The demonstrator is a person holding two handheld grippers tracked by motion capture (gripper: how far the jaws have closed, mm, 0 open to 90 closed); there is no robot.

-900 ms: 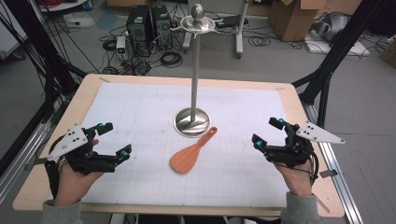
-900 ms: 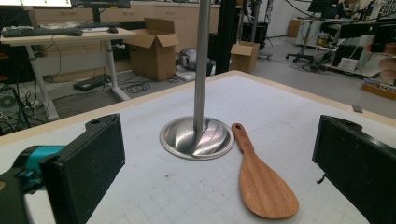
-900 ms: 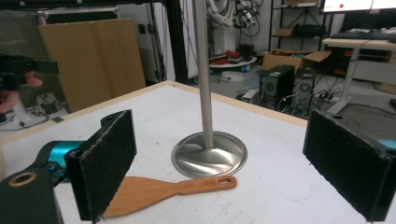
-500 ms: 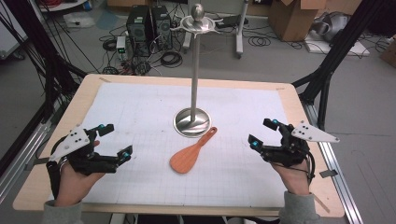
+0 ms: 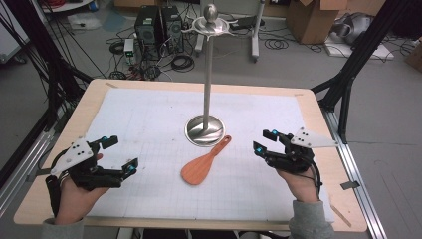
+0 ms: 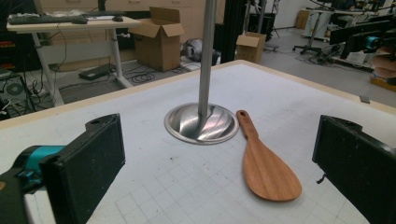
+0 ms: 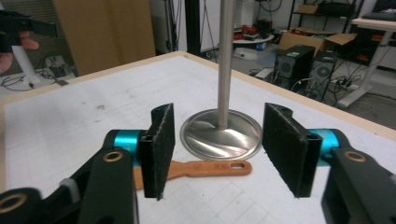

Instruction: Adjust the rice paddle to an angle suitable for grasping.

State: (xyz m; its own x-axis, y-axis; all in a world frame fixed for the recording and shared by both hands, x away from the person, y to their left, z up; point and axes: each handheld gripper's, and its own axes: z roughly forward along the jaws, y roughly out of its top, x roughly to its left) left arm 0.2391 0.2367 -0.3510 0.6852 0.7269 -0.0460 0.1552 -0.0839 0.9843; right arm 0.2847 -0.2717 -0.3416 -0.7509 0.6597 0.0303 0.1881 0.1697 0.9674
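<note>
Wooden spatula (image 5: 203,164): handle twd stand base (image 5: 204,131).

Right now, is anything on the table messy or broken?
Nothing looks broken or spilled. The wooden spatula lies flat beside the metal stand, its handle tip close to the round base. Both grippers, left and right, hover open and empty.
</note>
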